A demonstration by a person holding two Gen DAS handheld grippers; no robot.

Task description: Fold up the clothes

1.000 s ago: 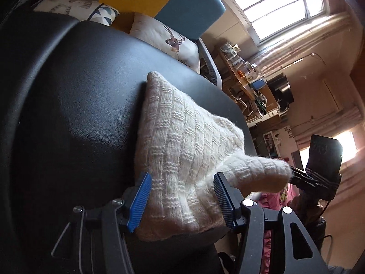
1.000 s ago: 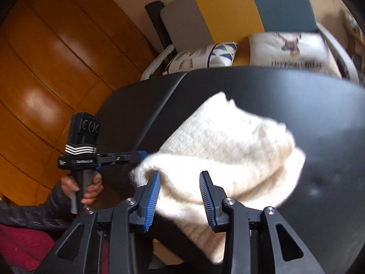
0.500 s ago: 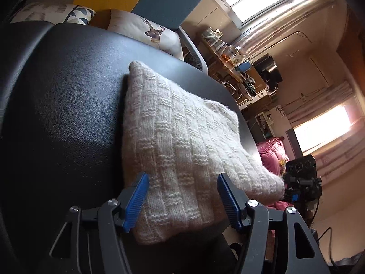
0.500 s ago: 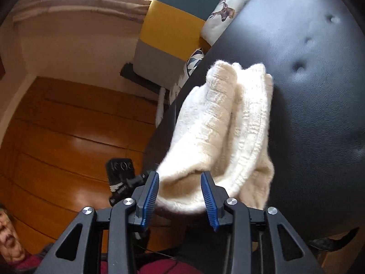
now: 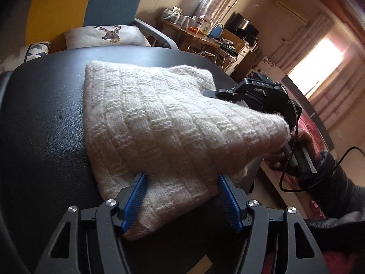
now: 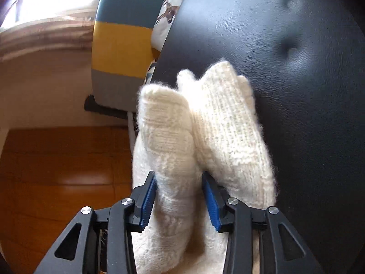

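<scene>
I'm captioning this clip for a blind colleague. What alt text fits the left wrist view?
A folded cream knitted sweater lies on a black padded surface, its near edge between the open blue pads of the left gripper. The right gripper, held by a hand, is at the sweater's far right corner; behind are a deer-print cushion and a cluttered table.

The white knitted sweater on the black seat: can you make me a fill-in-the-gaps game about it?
1. The white knitted sweater lies folded on a padded surface that is ____ in colour.
2. The pads of both grippers, the left gripper and the right gripper, are ____ in colour.
3. The cushion behind the surface shows a picture of a ____.
4. A bunched fold of sweater sits between the fingers of the ____ gripper.

Missing words: black; blue; deer; right
</scene>
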